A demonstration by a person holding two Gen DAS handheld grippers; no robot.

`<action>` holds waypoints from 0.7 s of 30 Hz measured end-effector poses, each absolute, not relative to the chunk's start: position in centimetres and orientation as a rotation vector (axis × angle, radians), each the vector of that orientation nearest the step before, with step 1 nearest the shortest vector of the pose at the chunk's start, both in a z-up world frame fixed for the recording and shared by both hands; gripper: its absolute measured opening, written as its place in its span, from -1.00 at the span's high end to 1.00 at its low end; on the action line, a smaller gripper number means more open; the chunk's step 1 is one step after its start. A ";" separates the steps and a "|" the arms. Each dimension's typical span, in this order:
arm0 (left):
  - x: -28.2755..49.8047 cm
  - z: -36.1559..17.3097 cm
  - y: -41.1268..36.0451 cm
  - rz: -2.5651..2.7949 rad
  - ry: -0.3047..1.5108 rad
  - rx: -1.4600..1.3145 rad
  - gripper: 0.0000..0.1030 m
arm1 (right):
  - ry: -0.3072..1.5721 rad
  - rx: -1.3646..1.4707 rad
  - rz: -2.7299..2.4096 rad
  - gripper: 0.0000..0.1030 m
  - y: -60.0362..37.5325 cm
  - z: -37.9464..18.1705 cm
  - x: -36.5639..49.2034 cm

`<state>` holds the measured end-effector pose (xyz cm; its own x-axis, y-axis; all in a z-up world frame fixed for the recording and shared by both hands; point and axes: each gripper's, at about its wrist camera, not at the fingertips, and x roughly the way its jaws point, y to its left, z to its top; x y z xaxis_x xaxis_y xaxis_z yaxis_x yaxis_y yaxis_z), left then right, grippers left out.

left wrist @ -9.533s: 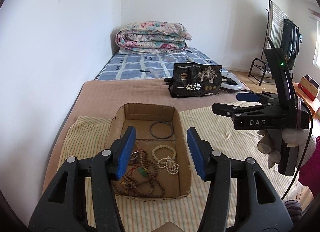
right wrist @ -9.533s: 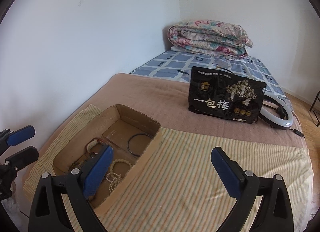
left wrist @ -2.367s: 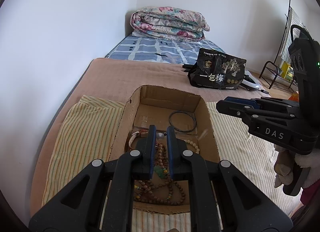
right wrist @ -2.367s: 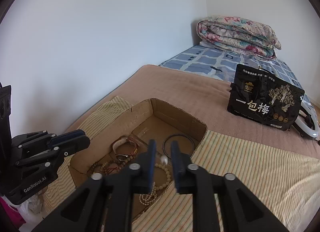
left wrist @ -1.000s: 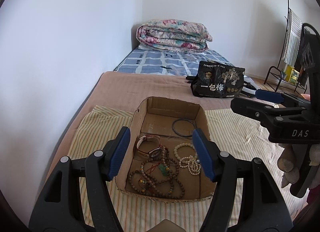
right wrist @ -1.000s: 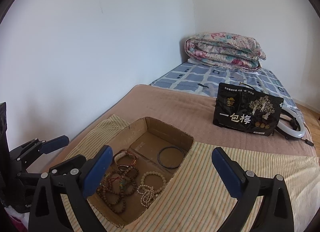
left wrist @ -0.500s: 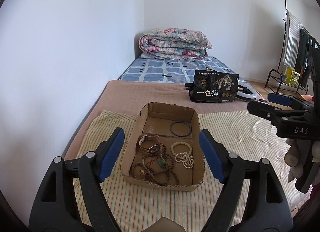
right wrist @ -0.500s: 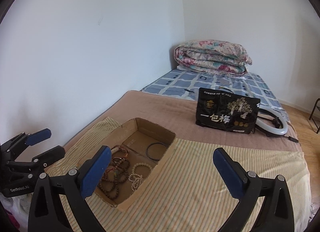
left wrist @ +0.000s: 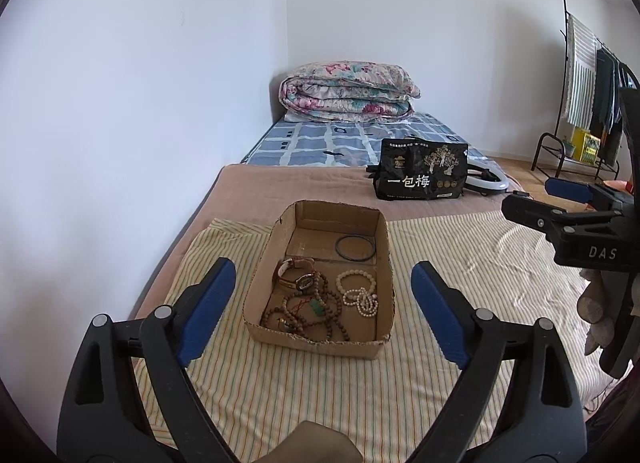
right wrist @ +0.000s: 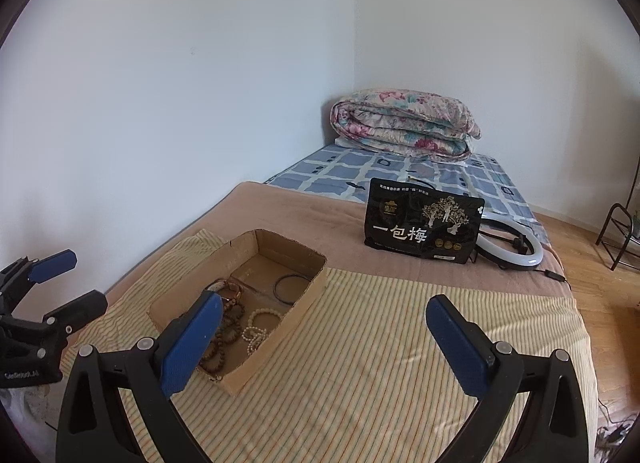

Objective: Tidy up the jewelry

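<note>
An open cardboard box (left wrist: pixel 264 259) sits on a striped cloth on the bed; it also shows in the right wrist view (right wrist: pixel 308 295). Inside lie a black ring (left wrist: pixel 355 248), a wristwatch (left wrist: pixel 295 272), a brown bead necklace (left wrist: pixel 308 313) with a green pendant, and white bead bracelets (left wrist: pixel 358 290). My left gripper (left wrist: pixel 323 313) is wide open and empty, held back above the box's near end. My right gripper (right wrist: pixel 324 339) is wide open and empty, above the cloth to the right of the box.
A black snack bag (left wrist: pixel 422 175) stands on the brown blanket behind the box, with a white ring light (right wrist: pixel 516 251) beside it. A folded floral quilt (left wrist: pixel 348 91) lies at the bed's far end. A white wall runs along the left. A clothes rack (left wrist: pixel 588 103) stands far right.
Both grippers have drawn back and up from the box, so it looks smaller and farther. Both stay wide open; 2.4 s ago both were shut over the box.
</note>
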<state>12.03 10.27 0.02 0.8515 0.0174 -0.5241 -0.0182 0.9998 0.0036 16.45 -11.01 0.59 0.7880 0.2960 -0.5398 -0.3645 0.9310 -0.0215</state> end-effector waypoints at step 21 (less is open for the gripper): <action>9.9 0.8 9.4 0.072 0.533 0.042 -0.99 | 0.539 -0.144 0.321 -0.99 -11.8 0.2 15.5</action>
<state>9.90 9.40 0.81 0.8587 0.0792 -0.5063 -0.0575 0.9966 0.0585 15.47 -11.84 0.16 0.8101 0.2618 -0.5246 -0.3370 0.9401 -0.0511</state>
